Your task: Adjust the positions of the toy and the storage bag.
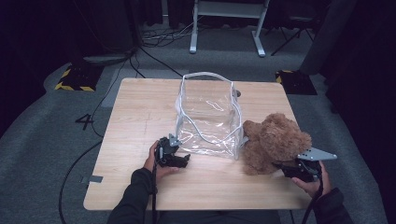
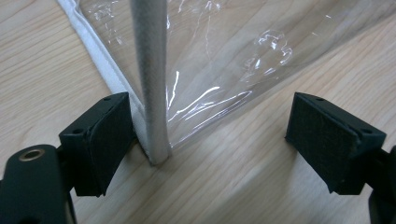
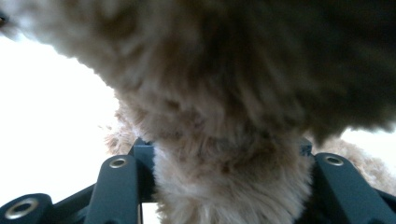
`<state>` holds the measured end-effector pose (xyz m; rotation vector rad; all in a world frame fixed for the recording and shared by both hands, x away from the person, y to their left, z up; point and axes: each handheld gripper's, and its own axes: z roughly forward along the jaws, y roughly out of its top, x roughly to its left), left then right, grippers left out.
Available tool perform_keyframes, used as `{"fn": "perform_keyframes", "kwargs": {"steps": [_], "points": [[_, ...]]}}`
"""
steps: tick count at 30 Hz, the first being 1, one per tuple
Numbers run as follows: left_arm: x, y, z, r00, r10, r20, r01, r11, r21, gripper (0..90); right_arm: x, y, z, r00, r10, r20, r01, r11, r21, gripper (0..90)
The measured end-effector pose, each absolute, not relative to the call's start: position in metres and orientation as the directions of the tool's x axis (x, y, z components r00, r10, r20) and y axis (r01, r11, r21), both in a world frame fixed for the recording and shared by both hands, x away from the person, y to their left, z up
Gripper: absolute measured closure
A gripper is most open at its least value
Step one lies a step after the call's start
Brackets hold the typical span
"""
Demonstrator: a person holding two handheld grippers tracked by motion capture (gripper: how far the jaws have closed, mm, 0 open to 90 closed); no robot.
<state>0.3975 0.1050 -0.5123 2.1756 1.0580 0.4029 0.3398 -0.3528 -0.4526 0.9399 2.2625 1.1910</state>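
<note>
Though jaws clamped, teddy bear within right gripper (left gripper wide apart beside bag).

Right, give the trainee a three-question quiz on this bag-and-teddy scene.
1. True or false: the teddy bear already sits inside the clear bag.
2. Which gripper has fur between its jaws: A the left gripper, B the right gripper?
3. What part of the bag stands between the left gripper's open jaws?

Key:
1. False; it lies on the table beside the bag.
2. B.
3. The white-trimmed corner edge, beside one pad, the other pad well clear.
</note>
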Motion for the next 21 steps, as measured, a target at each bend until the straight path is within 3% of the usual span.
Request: {"fn": "perform_keyframes", "kwargs": {"steps": [14,21], "points": [[0.41,0.074,-0.511,0.652,0.758,0.0,0.55,-0.473,0.688,14.7,0.338,-0.372,-0.452,-0.656,0.754,-0.035,0.394,0.382,0.836,48.1],[0.413,0.064,-0.512,0.665,0.747,-0.01,0.548,-0.478,0.686,14.7,0.339,-0.371,-0.45,-0.659,0.752,-0.021,0.399,0.373,0.837,39.9]]}}
